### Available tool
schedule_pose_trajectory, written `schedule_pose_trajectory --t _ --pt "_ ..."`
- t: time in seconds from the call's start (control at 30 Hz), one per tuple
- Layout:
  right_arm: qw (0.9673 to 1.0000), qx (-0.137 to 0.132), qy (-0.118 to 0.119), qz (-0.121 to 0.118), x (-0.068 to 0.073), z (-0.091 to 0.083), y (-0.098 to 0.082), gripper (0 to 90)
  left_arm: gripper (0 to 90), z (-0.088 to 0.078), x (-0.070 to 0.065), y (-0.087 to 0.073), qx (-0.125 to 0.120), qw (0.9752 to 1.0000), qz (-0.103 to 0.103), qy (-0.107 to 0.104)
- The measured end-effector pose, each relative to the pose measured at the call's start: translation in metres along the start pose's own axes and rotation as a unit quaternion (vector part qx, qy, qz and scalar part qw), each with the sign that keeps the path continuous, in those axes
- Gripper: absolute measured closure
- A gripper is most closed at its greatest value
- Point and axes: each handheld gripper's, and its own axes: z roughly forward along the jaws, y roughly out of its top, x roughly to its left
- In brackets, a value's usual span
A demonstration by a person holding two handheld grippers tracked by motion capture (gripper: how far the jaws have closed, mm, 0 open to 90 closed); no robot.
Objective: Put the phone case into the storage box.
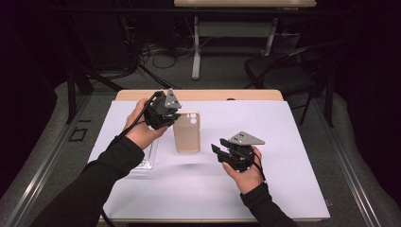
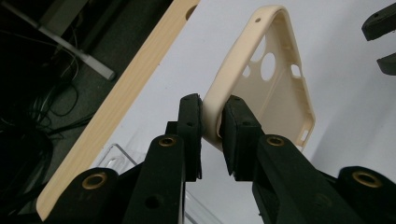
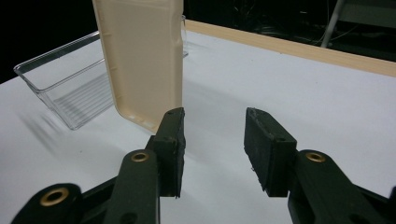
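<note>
A beige phone case (image 1: 186,132) hangs above the white table cover, camera holes at its far end. My left gripper (image 1: 176,113) is shut on the case's long left edge near the top. In the left gripper view the case rim (image 2: 219,100) is pinched between the two black pads (image 2: 191,121). My right gripper (image 1: 218,152) is open, just right of the case's lower end and apart from it. The right gripper view has the case (image 3: 142,56) upright, ahead and left of the gripper (image 3: 215,140), with nothing between its jaws.
A clear plastic tray (image 1: 146,158) lies on the white cover under my left forearm; it also appears behind the case (image 3: 60,88). The wooden table edge (image 1: 198,94) runs along the back. A chair (image 1: 288,66) and another desk stand beyond.
</note>
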Motion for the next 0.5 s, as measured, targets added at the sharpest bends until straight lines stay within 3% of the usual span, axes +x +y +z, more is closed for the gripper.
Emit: schedule_pose_trajectory --t 0.3,0.5 --pt "0.9999 0.000 -0.011 -0.006 -0.001 -0.001 -0.003 54.0 79.0 -0.006 0.008 0.000 0.008 1.0000 0.001 -0.005" --pt "0.9998 0.004 -0.019 -0.010 -0.003 -0.003 -0.007 51.5 78.9 -0.010 0.015 -0.002 0.004 1.0000 -0.004 0.005"
